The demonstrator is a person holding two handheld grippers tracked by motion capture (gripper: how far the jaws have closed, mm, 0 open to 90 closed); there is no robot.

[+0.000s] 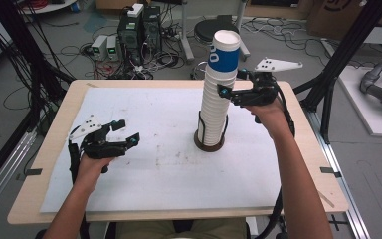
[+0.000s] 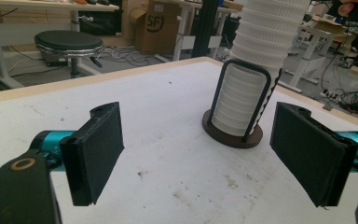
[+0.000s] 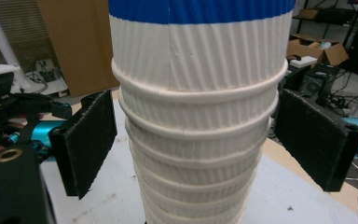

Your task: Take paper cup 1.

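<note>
A tall stack of white ribbed paper cups [image 1: 217, 102] stands in a dark round holder with wire uprights [image 1: 209, 145] at the table's middle right. The top cup [image 1: 225, 50] has a blue band. My right gripper [image 1: 233, 83] is held high beside the stack's upper part. In the right gripper view the cups [image 3: 198, 140] rise between its two black pads, which stand wide on either side without pressing; this gripper [image 3: 196, 140] is open. My left gripper [image 1: 128, 132] rests low at the table's left, open and empty, and in its own view [image 2: 196, 158] it faces the holder [image 2: 233, 135].
A white sheet [image 1: 154, 174] covers the wooden table [image 1: 59, 119]. Beyond the far edge are computer towers [image 1: 139, 30], tangled cables and a round stool [image 1: 219, 27]. Black frame posts [image 1: 348, 55] stand to the right.
</note>
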